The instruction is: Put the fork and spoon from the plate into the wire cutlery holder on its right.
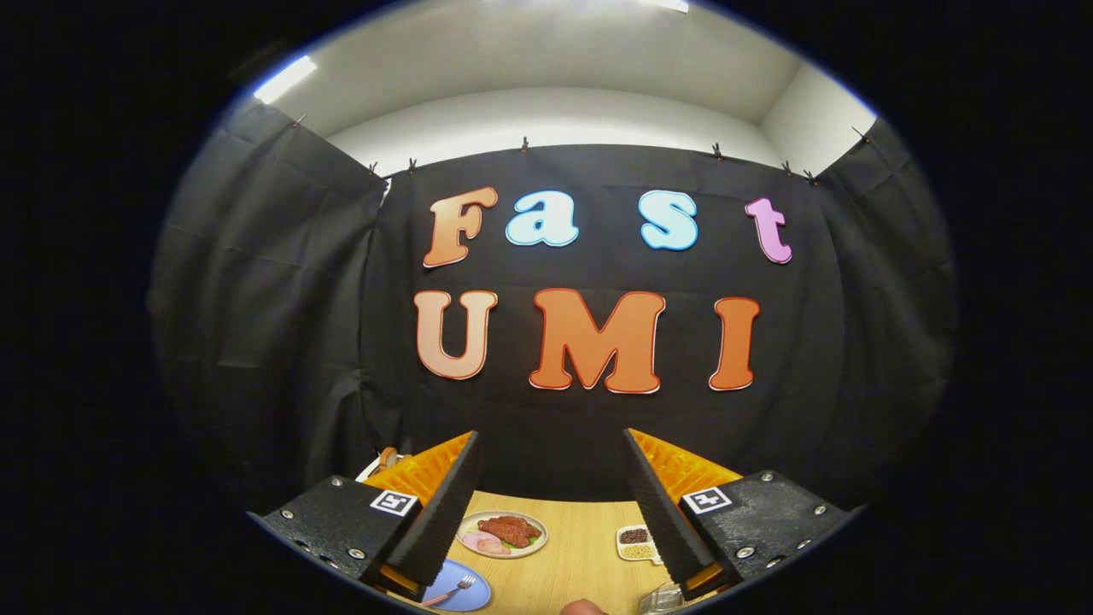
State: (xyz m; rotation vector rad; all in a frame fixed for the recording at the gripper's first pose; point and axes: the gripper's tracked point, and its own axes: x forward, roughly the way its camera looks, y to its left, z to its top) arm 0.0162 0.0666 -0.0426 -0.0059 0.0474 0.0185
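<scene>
Gripper (551, 512) fingers apart, holding nothing; fork (450, 590) lies on blue plate (471, 595)

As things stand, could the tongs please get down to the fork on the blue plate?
Probably yes: the tongs are open and empty, and nothing covers the fork on the blue plate beneath them.

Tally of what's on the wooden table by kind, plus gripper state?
Plates: 2, a blue round plate and a cream plate of meat
Forks: 1, a metal fork on the blue plate
Divided trays: 1, a white tray of beans
Total: 4
Gripper fingers open, holding nothing.
</scene>
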